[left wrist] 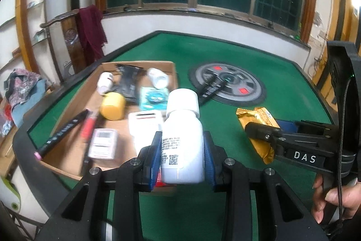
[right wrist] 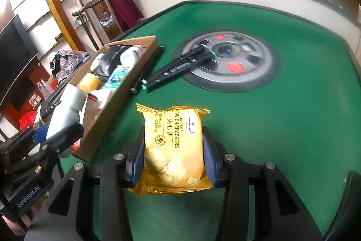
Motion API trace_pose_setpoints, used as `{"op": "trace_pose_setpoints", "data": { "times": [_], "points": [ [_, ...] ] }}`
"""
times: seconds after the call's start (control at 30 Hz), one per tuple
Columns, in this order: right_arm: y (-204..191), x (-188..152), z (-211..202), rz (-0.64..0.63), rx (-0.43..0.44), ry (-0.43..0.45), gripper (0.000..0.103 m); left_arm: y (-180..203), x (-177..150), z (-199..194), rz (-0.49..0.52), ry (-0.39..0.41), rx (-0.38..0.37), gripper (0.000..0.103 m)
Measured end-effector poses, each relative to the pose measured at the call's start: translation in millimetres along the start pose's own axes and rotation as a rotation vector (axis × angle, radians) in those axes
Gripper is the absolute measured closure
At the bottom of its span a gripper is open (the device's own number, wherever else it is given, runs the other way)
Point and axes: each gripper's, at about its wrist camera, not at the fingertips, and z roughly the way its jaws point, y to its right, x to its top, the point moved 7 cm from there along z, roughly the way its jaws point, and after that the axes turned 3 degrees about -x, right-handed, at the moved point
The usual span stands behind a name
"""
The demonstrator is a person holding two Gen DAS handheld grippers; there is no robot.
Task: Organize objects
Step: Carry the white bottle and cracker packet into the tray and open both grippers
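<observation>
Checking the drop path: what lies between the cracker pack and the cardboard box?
Only bare green felt separates the cracker pack, held in the right tool, from the box wall. The right wrist view shows it.

Pens (right wrist: 180, 67) right of box (right wrist: 126, 83)

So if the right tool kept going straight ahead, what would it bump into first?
Probably the black markers lying across the grey round hub on the green table. The right tool holds the yellow cracker packet, so that would arrive first. Depth is hard to judge.
</observation>
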Motion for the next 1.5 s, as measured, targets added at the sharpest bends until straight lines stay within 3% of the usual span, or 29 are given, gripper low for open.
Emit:
{"op": "trace_pose_setpoints", "data": {
  "times": [0.3, 0.53, 0.77, 1.03, 1.23, 1.5],
  "points": [
    [-60, 36, 17, -0.094, 0.047, 0.006, 0.060, -87, 1, 6, -0.149, 0.010, 0.082, 0.073],
    [-109, 72, 61, -0.138, 0.085, -0.042, 0.060, -115, 5, 35, -0.173, -0.027, 0.088, 0.073],
    [-132, 99, 115, -0.127, 0.070, -0.092, 0.060, -129, 10, 53, -0.179, -0.059, 0.085, 0.073],
    [-140, 113, 148, -0.118, 0.025, -0.118, 0.060, -139, 12, 70, -0.206, -0.093, 0.049, 0.073],
    [-144, 111, 155, -0.119, 0.022, -0.142, 0.060, -143, 13, 68, -0.222, -0.080, 0.055, 0.072],
    [-127, 106, 132, -0.100, 0.063, -0.142, 0.059, -133, 15, 49, -0.211, -0.041, 0.056, 0.057]
  ]
}}
